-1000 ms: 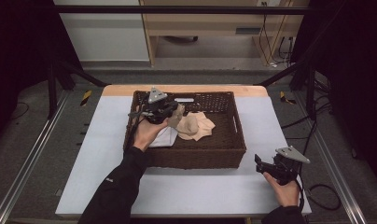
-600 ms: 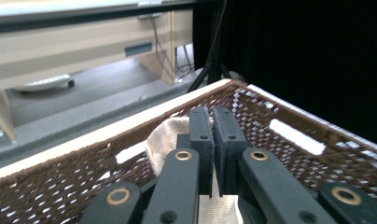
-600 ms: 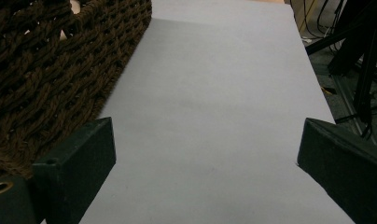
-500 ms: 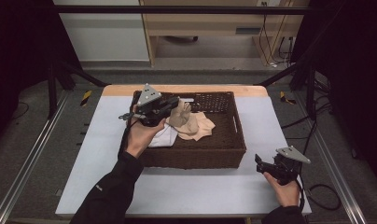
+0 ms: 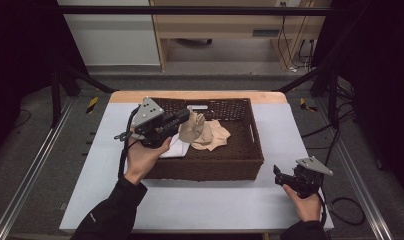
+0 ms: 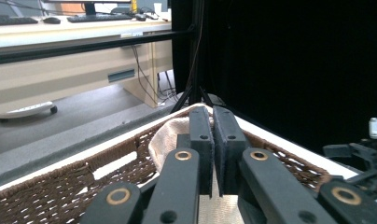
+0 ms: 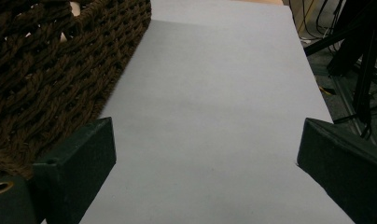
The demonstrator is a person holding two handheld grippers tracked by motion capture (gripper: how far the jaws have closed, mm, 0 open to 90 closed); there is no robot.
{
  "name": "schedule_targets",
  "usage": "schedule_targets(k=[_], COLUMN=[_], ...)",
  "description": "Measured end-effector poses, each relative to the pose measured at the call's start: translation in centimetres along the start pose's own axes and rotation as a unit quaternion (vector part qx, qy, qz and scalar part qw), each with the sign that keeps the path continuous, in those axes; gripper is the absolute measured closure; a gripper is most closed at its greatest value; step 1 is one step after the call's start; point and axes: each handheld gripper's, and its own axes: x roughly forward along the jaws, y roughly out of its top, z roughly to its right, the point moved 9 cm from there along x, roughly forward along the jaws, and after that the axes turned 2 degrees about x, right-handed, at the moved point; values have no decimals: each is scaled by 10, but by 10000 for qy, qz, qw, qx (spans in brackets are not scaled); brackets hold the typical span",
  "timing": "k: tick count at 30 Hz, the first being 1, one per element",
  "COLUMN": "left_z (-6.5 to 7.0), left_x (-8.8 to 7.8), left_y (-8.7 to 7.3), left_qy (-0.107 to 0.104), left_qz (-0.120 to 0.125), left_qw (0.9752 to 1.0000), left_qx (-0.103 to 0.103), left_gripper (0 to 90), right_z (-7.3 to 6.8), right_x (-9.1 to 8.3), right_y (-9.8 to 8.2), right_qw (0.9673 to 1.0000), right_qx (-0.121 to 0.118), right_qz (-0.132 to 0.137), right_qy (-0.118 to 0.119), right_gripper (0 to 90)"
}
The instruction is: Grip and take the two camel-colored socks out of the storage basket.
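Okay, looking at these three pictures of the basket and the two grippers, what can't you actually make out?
- How much of the beige cloth the left gripper pinches: its shut jaws hide the contact in the left gripper view, and it is too small in the high view.
- The white cloth: partly hidden by the left hand in the high view.
- The wicker basket in the right gripper view: cut off by the frame's left edge.
- The right gripper in the high view: jaw opening too small to read.

Lab or office workroom suggested: black curtains (image 5: pixel 20 60), metal frame rails (image 5: pixel 35 165), wooden desk (image 5: pixel 220 30), trailing cables (image 5: pixel 290 35), keyboard (image 6: pixel 100 17).
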Motion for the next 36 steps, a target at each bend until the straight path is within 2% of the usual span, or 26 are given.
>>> schedule_targets(k=[8,23,32,36], left_z=[12,38,52,59], left_x=[-26,-59,-65,-64], left_y=[2,-28,-53,-66], left_qy=[-130,-422,-562,-619], left_qz=[149,159,-59,-234], left_qw=[9998,9990,9984,9978], left_qx=[4,15,-26,25], left_gripper=[868,868,868,868], right_z=[1,-1,-1,-1], right_x=[0,-1,-2,-2], right_y=[0,0,-1,-1], right_qw=[10000,10000,10000,10000], right_qx=[-25,-85,-81,-73], right_qz=[-4,5,-1,-6], right_qy=[-22,-19,-22,-22], right_gripper=[48,48,48,48])
